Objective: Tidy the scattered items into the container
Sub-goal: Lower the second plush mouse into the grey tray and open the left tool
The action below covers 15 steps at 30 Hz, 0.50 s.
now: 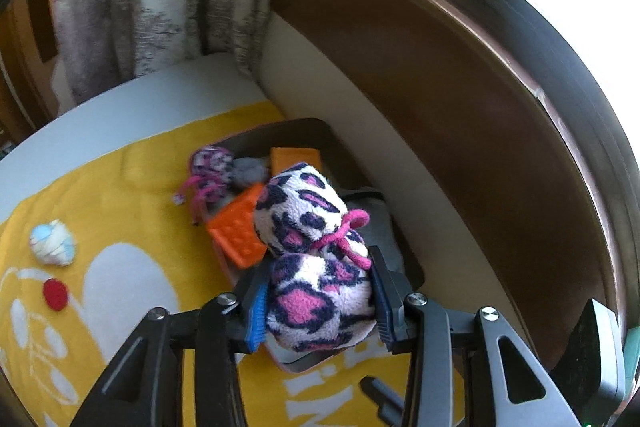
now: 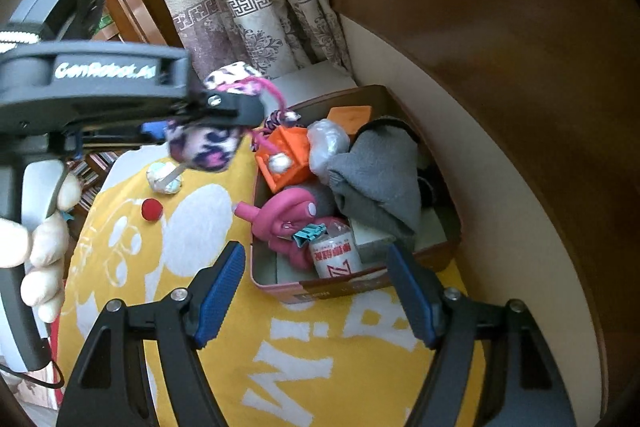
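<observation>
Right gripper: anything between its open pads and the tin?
No. In the right wrist view the right gripper stands open and empty; only bare yellow towel lies before the tin.

tin (image 2: 454, 227) floor buried under clutter, grey cloth (image 2: 380, 175) hiding items beneath, jar (image 2: 334, 259) label unreadable

A white bed (image 1: 120, 99) carried everything, and a yellow blanket (image 2: 160, 307) with white markings was spread over it. Directly on the blanket sat a brown tin box (image 2: 452, 251), pushed close to the cream wall side. Well apart from the box lay a small white-and-blue bundle (image 1: 53, 243) and, just beside it, a flat red disc (image 1: 55, 294).
</observation>
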Available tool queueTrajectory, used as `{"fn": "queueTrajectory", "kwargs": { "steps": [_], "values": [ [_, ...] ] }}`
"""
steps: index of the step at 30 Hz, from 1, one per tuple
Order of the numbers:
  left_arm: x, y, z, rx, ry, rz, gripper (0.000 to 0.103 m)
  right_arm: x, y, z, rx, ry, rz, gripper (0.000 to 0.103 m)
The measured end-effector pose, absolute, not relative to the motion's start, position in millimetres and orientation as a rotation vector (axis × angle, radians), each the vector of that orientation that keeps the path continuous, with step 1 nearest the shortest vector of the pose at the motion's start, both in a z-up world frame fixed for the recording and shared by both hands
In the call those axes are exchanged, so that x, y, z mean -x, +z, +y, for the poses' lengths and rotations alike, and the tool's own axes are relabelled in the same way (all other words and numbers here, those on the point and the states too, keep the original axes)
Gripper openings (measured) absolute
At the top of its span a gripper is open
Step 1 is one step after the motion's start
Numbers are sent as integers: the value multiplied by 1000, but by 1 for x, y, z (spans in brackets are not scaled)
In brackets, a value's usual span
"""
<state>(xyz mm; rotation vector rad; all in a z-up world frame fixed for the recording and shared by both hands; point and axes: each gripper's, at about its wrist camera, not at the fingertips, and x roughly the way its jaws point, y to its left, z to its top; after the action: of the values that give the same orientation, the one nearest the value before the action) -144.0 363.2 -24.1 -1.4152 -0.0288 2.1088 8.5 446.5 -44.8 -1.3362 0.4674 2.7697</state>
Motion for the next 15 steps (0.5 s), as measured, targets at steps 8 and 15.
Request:
{"fn": "queueTrajectory", "kwargs": {
  "steps": [8, 15],
  "values": [
    [153, -62, 376, 1555, 2039, -37, 49, -15, -49, 459, 1339, 2742, 500, 77],
    [152, -57, 364, 1544, 2034, -80, 58, -11, -48, 456, 1341, 2754, 499, 77]
  ]
}}
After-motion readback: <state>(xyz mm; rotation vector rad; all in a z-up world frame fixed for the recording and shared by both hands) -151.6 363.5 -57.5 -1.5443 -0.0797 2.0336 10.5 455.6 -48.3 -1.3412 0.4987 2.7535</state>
